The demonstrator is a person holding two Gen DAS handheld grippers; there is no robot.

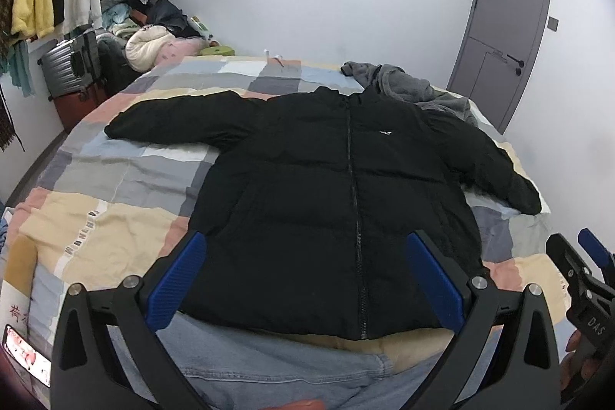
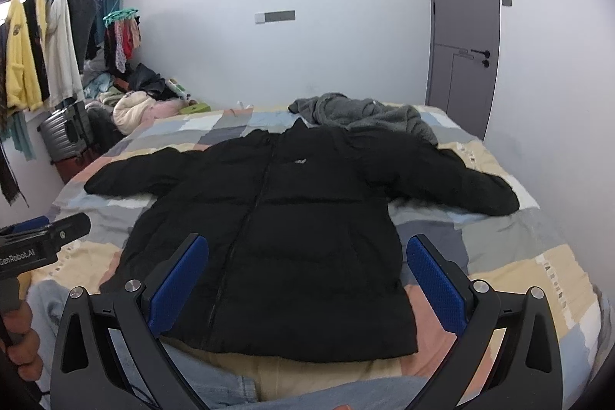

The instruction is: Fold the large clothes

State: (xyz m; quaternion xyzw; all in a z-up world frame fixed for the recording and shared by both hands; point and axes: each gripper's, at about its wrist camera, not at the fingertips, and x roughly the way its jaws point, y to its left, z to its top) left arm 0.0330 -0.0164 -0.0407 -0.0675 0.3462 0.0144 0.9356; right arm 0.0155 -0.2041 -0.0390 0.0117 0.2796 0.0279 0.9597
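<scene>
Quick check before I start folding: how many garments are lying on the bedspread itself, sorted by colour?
Black: 1, the puffer jacket, spread flat and zipped.
Grey: 1, the fleece garment, crumpled beyond the jacket's collar.
Total: 2.
Both grippers, left and right, hang open.

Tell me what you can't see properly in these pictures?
- Logo on the jacket: too small to read in either view.
- Grey garment: its near part is hidden behind the jacket's collar, so its kind is unclear.
- Jeans: cut off by the bottom edge and covered by the left gripper.
- Right gripper: open, with nothing between its fingers.
</scene>
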